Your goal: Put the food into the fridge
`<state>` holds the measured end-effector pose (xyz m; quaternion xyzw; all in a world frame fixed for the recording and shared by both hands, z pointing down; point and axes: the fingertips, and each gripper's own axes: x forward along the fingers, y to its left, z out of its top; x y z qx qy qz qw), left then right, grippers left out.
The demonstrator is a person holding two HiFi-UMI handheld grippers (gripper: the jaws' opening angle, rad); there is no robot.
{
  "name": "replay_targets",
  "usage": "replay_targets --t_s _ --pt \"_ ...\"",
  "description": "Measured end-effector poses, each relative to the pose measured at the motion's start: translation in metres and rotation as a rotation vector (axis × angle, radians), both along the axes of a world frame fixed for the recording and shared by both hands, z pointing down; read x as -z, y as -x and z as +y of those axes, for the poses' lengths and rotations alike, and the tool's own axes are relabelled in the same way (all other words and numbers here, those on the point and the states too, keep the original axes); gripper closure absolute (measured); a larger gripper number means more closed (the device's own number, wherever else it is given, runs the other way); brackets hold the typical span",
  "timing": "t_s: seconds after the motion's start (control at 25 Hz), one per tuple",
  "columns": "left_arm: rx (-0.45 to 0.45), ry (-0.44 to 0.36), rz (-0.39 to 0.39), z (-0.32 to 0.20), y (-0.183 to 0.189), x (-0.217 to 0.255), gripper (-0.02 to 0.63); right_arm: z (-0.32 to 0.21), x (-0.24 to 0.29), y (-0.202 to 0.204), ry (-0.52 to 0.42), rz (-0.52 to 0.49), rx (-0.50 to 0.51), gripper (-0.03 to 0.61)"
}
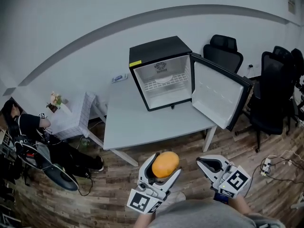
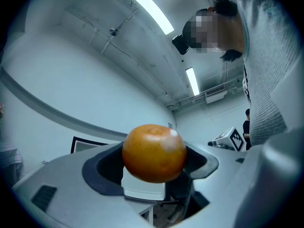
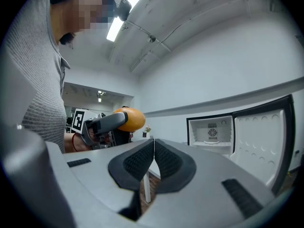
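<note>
A: Where is the orange (image 1: 166, 164) seen?

B: Low in the centre of the head view. It is clamped between the pads of the left gripper (image 1: 163, 167), one pad pressed on each side, and the jaws are spread wide by it.

A: And the fridge (image 1: 159, 49)?

B: It is set on the table (image 1: 137, 127) at upper centre, with its door (image 1: 216, 94) swung wide, well apart from the orange. Nothing is held by the right gripper (image 1: 201, 162); its pads are pressed together.

You're in an office: black swivel chairs (image 1: 271, 94) crowd beside a plain grey tabletop (image 1: 137, 127), strip lights (image 2: 148, 8) run overhead, and a power strip (image 1: 266, 166) lies on the wood-plank floor (image 1: 118, 175).
</note>
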<state>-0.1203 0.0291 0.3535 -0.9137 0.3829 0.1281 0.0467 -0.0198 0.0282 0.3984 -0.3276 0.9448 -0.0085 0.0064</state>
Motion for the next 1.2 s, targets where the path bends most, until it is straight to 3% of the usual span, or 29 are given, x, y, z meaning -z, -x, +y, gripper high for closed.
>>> replay_targets --t_s 0.36,0.76,1.2 --pt "-0.046 0.002 -0.001 -0.047 0.031 -0.006 0.249 -0.039 -0.005 0.037 0.008 -0.003 -0.028 0.565" --pt "-0.071 0.015 0.007 -0.076 0.026 -0.016 0.249 -0.068 -0.017 0.040 0.032 0.009 -0.026 0.565" --pt "-0.052 0.008 -0.004 -0.151 0.010 -0.009 0.250 -0.155 -0.006 0.026 0.010 -0.004 0.002 0.565"
